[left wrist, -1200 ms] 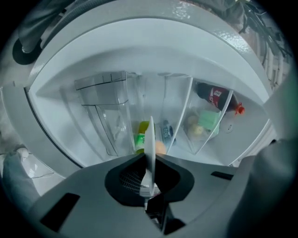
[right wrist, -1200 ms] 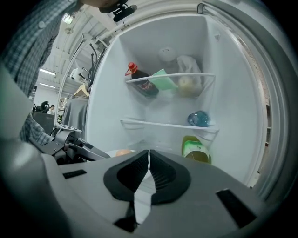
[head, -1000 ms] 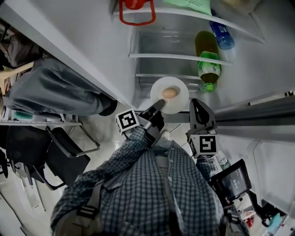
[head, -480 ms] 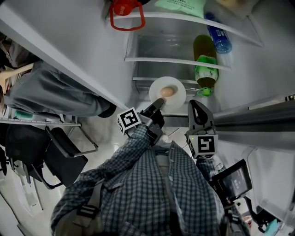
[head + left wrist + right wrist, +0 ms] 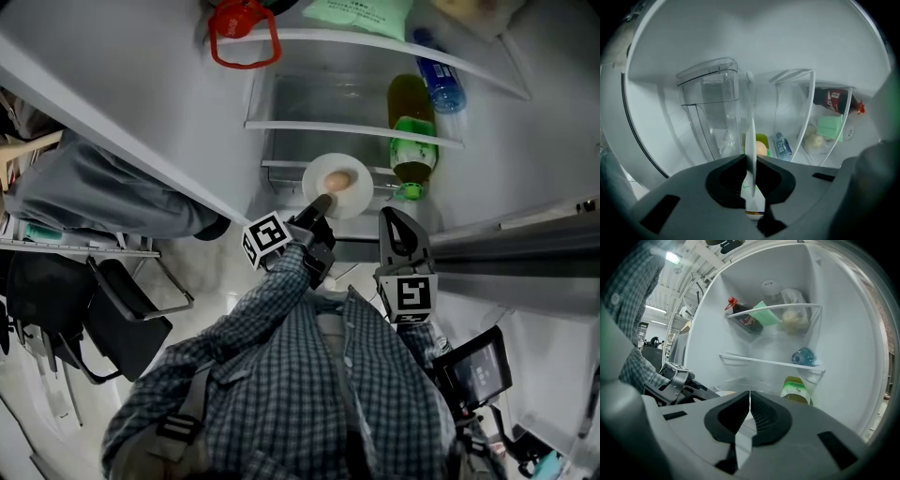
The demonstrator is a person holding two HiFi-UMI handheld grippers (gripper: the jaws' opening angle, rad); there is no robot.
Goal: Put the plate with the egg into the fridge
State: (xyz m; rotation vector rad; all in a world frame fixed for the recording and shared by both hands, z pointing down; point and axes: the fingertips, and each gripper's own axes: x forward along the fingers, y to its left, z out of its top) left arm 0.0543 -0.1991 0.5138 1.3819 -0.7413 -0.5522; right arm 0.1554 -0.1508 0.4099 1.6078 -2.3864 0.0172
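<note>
A white plate [image 5: 337,186] with a brown egg [image 5: 338,180] on it hangs level just in front of the fridge's lower shelf [image 5: 319,172]. My left gripper [image 5: 322,203] is shut on the plate's near rim. In the left gripper view the plate [image 5: 750,140] stands edge-on between the jaws of the left gripper [image 5: 750,161], and the egg [image 5: 761,149] peeks out behind it. To the right of the plate, my right gripper [image 5: 398,225] is shut with nothing in it; the right gripper [image 5: 749,405] points into the fridge.
The open fridge holds a green-capped bottle [image 5: 409,131], a blue-capped water bottle [image 5: 441,75], a green packet [image 5: 361,11] and a red-capped cola bottle [image 5: 833,99] on glass shelves [image 5: 356,129]. A clear drawer [image 5: 710,112] sits low inside. The fridge door [image 5: 112,103] stands open at left.
The left gripper has carried the plate with the egg a little farther toward the fridge's lower shelf. The right gripper has followed beside it, still shut.
</note>
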